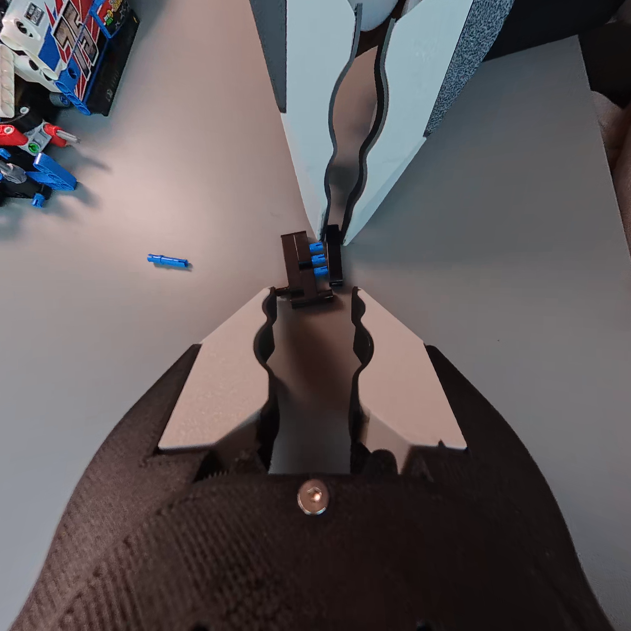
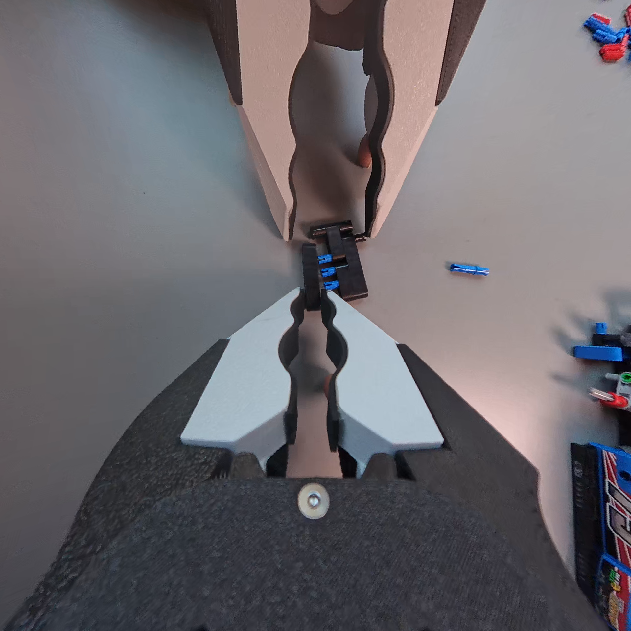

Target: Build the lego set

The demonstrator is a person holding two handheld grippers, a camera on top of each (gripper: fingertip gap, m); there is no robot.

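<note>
A black lego assembly point(image 1: 302, 269) lies on the grey table point(image 1: 478, 273), with three blue pins point(image 1: 319, 260) sticking out of its side towards a black beam point(image 1: 334, 256). My right gripper point(image 1: 333, 235), with pale grey fingers, comes from the far side and is shut on that beam's end. In the right wrist view my right gripper point(image 2: 312, 297) pinches the beam point(image 2: 310, 273) edge-on beside the pins point(image 2: 327, 271) and the assembly point(image 2: 351, 269). My left gripper point(image 1: 314, 293) has tan fingers and is open, its tips straddling the assembly's near end; it also shows in the right wrist view point(image 2: 329, 235).
A loose blue pin point(image 1: 169, 261) lies left of the assembly and shows in the right wrist view point(image 2: 469, 268). A part-built blue, white and red model point(image 1: 41, 68) and blue beams point(image 1: 51, 170) sit at far left. Small blue and red parts point(image 2: 607, 37) are piled in a corner. Only a small space, under 4 cm, lies between the two pairs of fingers.
</note>
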